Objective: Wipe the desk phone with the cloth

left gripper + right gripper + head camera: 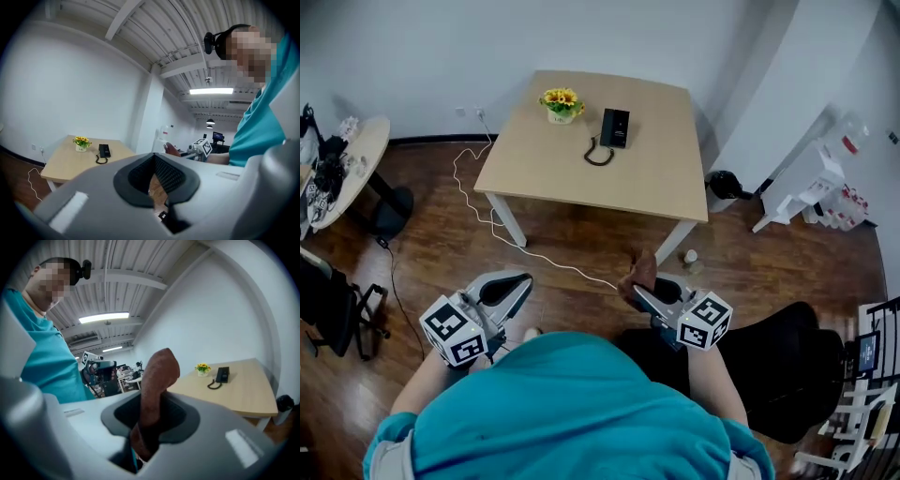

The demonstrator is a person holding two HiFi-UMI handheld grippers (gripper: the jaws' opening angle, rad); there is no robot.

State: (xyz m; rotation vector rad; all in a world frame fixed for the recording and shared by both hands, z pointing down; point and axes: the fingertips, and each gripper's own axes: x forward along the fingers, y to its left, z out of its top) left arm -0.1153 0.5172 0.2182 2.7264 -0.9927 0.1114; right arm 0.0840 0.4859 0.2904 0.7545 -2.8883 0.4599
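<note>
Phone: the black desk phone lies flat on the wooden table, at about 12 o'clock from the person in the head view and well apart from both grippers.
Cord: a curled black cord lies at the phone's 7 o'clock, touching it.
Flowers: a small pot of yellow flowers stands at the phone's 10 o'clock, near it but apart.
Right gripper: the right gripper is clamped on a brown cloth, which stands up out of the jaws in a folded lobe.
Left gripper: the left gripper has its jaws together, with nothing between them.
Cloth handling: it looks soft, light and limp. The free lobe would probably flatten under pressure, so it should meet the phone first.
Phone handling: it looks like rigid, smooth plastic, and light enough to slide on the tabletop. The handset may lift or shift under a hard wipe.
Where to hold: the empty left gripper could steady the body at a long edge, clear of the cord.
Progress: wiping has not begun, and the table is yet to be reached.
</note>
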